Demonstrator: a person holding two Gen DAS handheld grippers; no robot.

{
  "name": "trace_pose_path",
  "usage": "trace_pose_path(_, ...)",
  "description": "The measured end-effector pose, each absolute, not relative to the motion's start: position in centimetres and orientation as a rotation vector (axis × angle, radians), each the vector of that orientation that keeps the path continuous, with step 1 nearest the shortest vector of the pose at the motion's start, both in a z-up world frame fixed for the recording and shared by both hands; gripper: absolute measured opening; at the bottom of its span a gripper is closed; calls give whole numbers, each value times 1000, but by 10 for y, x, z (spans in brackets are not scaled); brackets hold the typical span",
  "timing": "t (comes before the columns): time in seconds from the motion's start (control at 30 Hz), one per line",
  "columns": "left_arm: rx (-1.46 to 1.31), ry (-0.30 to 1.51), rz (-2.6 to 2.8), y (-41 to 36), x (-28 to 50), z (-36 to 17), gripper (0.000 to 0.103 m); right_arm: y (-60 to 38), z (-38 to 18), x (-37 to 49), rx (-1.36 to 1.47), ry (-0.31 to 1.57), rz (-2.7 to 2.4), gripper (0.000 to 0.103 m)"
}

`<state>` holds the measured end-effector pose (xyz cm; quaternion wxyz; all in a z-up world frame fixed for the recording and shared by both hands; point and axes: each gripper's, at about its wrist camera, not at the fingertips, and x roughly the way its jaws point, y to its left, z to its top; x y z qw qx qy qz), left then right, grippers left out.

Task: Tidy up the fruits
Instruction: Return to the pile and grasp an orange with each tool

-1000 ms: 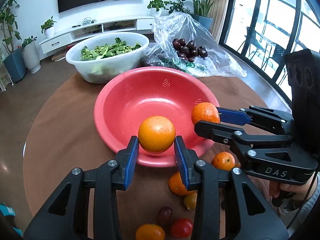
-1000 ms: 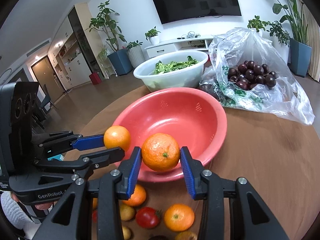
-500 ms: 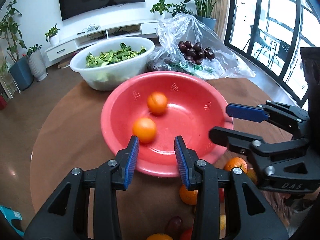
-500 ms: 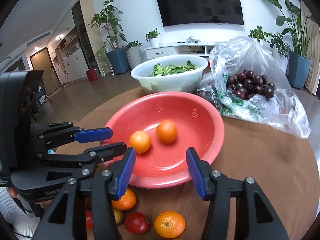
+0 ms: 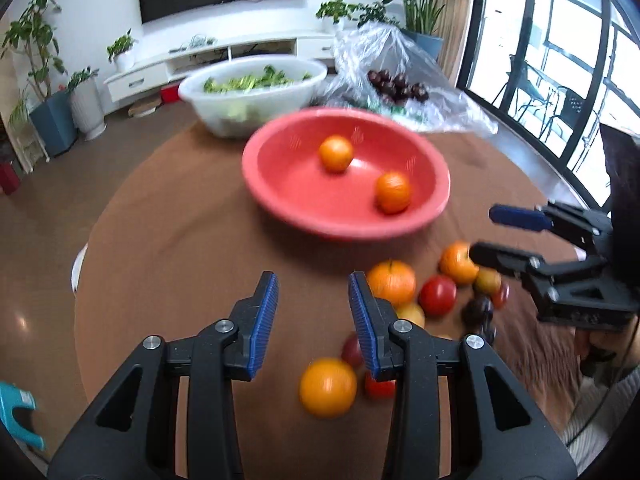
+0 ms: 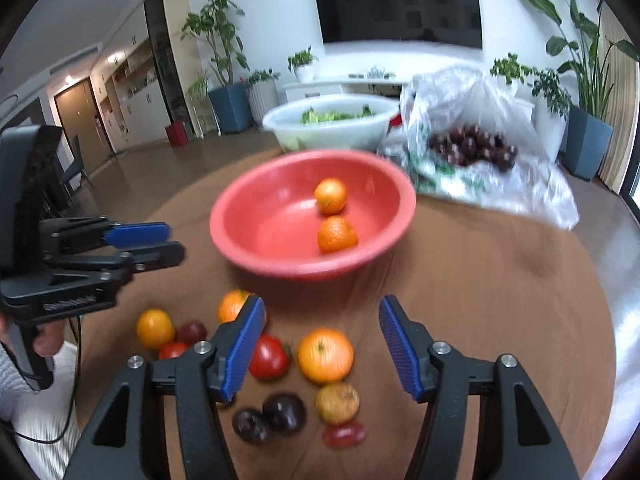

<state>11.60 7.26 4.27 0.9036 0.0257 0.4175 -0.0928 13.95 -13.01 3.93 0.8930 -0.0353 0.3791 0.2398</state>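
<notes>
A round brown counter (image 6: 480, 280) in a living room. On it, a red bowl (image 6: 256, 240) holds two oranges (image 6: 337, 234). Behind stand a white bowl (image 6: 332, 130) of greens and a clear bag (image 6: 500, 160) of dark fruit. Loose fruit (image 6: 325, 356) lies near the bowl. The left claw (image 5: 313, 304) is open and empty; the right claw (image 6: 322, 344) has just been opening, gripping nothing.

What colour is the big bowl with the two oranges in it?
The bowl is red, a pinkish red. It shows best in the right wrist view.

No lettering can be read on anything in view.
</notes>
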Motion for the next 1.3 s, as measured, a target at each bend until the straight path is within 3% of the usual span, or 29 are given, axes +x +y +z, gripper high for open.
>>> trace_pose_path(0.47,-2,950,-214,82,71,13,37,-130,12,143,-113,888,469,60)
trace_pose_path(0.8,0,976,-245,75,75,11,37,-126,0,147,-98,944,499,40)
trace_pose_path(1.3,-89,1017,-285,83,84,5,36,-123,1,144,-94,943,495,40)
